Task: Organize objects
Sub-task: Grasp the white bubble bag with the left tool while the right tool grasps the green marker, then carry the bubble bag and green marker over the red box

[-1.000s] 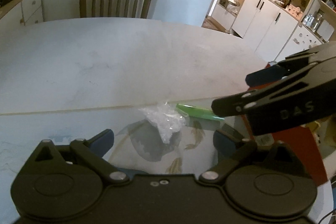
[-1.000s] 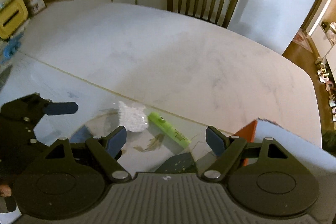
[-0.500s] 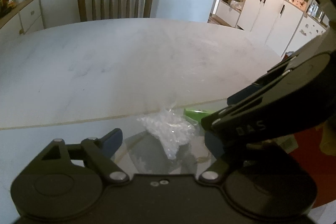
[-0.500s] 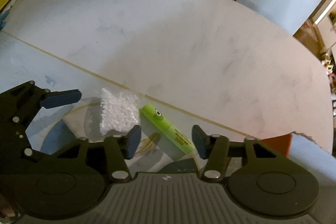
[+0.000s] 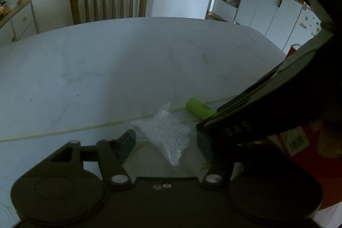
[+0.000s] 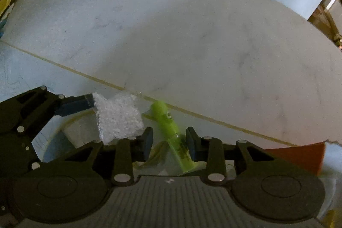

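Note:
A clear bag of white pellets (image 5: pixel 164 134) lies on a glass plate with a fish pattern (image 6: pixel 53 142). My left gripper (image 5: pixel 166 143) straddles the bag, jaws closing. A small gap still shows at the right pad. In the right wrist view one of its fingers (image 6: pixel 74 105) meets the bag (image 6: pixel 117 116) at its left edge. A lime green marker (image 6: pixel 171 127) lies beside the bag. My right gripper (image 6: pixel 169 142) is low over the marker with its jaws closing around the barrel. The marker sits near the right pad, and there is a gap at the left pad.
A red box (image 6: pixel 299 155) sits right of the plate. The white marble table (image 6: pixel 192 35) stretches far beyond, with a seam line crossing it. A wooden chair (image 5: pixel 109 1) stands at the far edge, a sideboard (image 5: pixel 17 20) to the left, and white cabinets (image 5: pixel 267 10) to the right.
Both grippers have sunk toward the plate and narrowed their jaws. The right one now has the marker between its pads, and its body blocks more of the left wrist view.

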{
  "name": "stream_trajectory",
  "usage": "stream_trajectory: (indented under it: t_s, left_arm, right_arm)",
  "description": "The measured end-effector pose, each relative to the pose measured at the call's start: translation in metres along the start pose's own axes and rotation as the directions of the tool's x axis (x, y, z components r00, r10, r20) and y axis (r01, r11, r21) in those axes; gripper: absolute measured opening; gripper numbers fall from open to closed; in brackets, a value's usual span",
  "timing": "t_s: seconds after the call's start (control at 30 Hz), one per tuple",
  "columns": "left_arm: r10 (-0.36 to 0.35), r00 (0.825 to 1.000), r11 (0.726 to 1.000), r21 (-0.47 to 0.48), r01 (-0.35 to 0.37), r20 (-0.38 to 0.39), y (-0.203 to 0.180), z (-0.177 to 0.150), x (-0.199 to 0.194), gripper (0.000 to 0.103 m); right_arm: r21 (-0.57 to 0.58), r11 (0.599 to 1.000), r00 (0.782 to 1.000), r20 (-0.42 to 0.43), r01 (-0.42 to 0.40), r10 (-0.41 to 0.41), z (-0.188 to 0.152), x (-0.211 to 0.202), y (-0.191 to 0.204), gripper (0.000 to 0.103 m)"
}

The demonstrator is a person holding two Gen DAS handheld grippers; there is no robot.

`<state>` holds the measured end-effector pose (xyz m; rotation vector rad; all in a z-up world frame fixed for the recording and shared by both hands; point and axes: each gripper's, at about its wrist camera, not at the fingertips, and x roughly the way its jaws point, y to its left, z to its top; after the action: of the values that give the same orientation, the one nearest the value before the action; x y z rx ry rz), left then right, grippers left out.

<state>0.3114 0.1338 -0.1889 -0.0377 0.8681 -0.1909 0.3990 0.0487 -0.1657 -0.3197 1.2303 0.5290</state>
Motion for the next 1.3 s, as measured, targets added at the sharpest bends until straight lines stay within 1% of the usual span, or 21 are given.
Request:
stream_trajectory:
  t_s: [0.1, 0.17, 0.2, 0.27, 0.33, 0.53, 0.63, 0.77, 0.93, 1.1, 1.3]
  left_arm:
    - [-0.004, 1.0, 1.0, 0.0, 0.004, 0.002, 0.0, 0.0, 0.0, 0.059]
    - [-0.006, 1.0, 1.0, -0.005, 0.006, 0.004, 0.001, -0.001, -0.001, 0.056]
    - [-0.004, 1.0, 1.0, -0.009, 0.004, 0.004, 0.002, -0.001, -0.001, 0.052]
    - [0.001, 1.0, 1.0, -0.023, -0.001, 0.005, 0.004, -0.001, -0.002, 0.047]
    - [0.002, 1.0, 0.999, -0.043, -0.001, 0.004, 0.008, 0.0, -0.003, 0.039]
    - [-0.014, 1.0, 0.995, -0.097, 0.012, -0.018, 0.021, 0.002, -0.008, 0.032]
    - [-0.024, 0.999, 0.993, -0.12, 0.02, -0.029, 0.025, 0.002, -0.013, 0.03]
    - [-0.031, 0.999, 0.992, -0.125, 0.027, -0.028, 0.025, 0.002, -0.026, 0.03]
    - [-0.061, 0.998, 0.988, -0.143, 0.058, -0.014, 0.021, 0.008, -0.049, 0.03]
    - [-0.096, 0.995, 0.987, -0.13, 0.096, 0.008, 0.007, 0.008, -0.078, 0.03]
    - [-0.123, 0.992, 0.986, -0.109, 0.125, 0.031, -0.014, 0.012, -0.109, 0.03]
  right_arm:
    - [0.001, 1.0, 1.0, 0.007, 0.002, -0.002, -0.001, 0.0, 0.001, 0.032]
    - [0.012, 1.0, 1.0, 0.012, 0.002, -0.002, -0.003, 0.0, 0.001, 0.026]
    - [0.02, 1.0, 1.0, 0.014, -0.001, 0.001, -0.003, -0.001, 0.0, 0.025]
    - [0.035, 0.999, 1.0, 0.017, -0.002, 0.001, -0.003, -0.001, -0.001, 0.016]
    - [0.053, 0.999, 1.0, 0.023, -0.004, 0.003, -0.005, -0.002, -0.002, 0.016]
    - [0.144, 0.989, 0.998, 0.048, -0.04, 0.033, -0.012, -0.008, -0.008, 0.016]
    - [0.153, 0.987, 0.997, 0.065, -0.045, 0.035, -0.018, -0.016, -0.007, 0.016]
    - [0.18, 0.982, 0.995, 0.093, -0.059, 0.043, -0.028, -0.028, -0.008, 0.016]
    - [0.224, 0.971, 0.99, 0.132, -0.083, 0.054, -0.043, -0.049, -0.012, 0.016]
    - [0.238, 0.965, 0.98, 0.188, -0.11, 0.065, -0.062, -0.089, -0.009, 0.016]
    - [0.251, 0.959, 0.965, 0.254, -0.129, 0.064, -0.086, -0.126, -0.005, 0.016]
